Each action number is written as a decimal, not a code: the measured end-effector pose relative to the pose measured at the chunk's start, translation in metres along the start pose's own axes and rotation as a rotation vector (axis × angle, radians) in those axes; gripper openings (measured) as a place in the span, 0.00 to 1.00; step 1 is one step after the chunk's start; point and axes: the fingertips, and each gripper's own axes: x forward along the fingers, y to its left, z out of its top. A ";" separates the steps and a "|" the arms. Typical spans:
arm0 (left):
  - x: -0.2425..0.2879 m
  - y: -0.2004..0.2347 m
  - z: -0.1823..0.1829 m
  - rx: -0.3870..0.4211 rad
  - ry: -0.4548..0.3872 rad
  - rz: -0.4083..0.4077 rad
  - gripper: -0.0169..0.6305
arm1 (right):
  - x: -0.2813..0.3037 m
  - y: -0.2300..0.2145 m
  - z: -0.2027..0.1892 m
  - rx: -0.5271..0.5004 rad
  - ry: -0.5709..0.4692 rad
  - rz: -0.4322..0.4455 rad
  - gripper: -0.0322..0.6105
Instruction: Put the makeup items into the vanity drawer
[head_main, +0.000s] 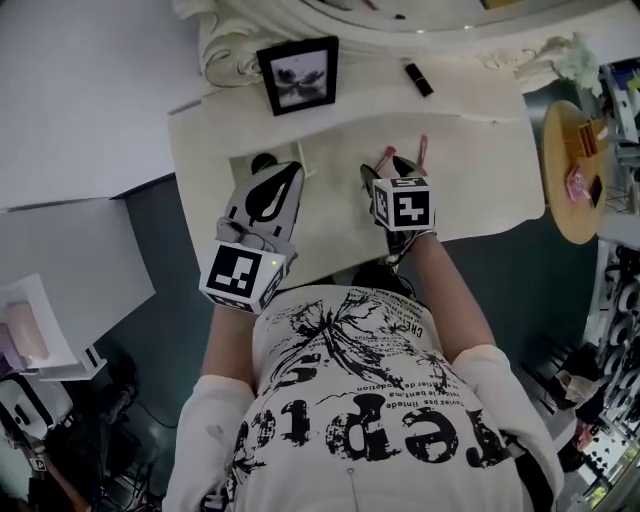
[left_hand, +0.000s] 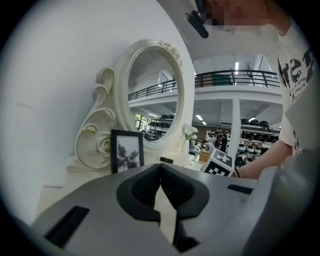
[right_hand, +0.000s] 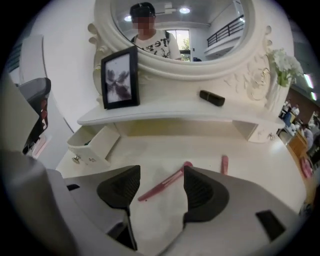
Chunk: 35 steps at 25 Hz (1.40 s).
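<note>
Step in hand, as I judge it: approach for a pick-up. My right gripper (right_hand: 161, 174) has its jaws wide and empty. The pink pencil (right_hand: 161, 184) lies flat on the desk (right_hand: 200, 142) at lower centre, in line with the gap and not gripped. Next move: lower, then close across it. My left gripper (left_hand: 160, 167) has its jaws closed on nothing. The open drawer (right_hand: 92, 145) stands at mid left.

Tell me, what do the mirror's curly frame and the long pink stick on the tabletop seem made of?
Mirror frame: painted wood or moulded resin, I cannot tell which; matte cream surface with carved scrolls. Pink stick: likely plastic, smooth and evenly coloured.
</note>
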 end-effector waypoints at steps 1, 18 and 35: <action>0.006 -0.004 -0.002 0.000 0.010 -0.014 0.05 | 0.003 -0.004 -0.006 0.025 0.011 -0.002 0.50; 0.033 -0.018 -0.018 -0.007 0.067 -0.029 0.05 | 0.025 -0.034 -0.022 0.063 0.134 -0.056 0.15; -0.032 -0.002 0.019 0.016 -0.051 0.096 0.05 | -0.038 0.070 0.050 -0.269 -0.020 0.245 0.15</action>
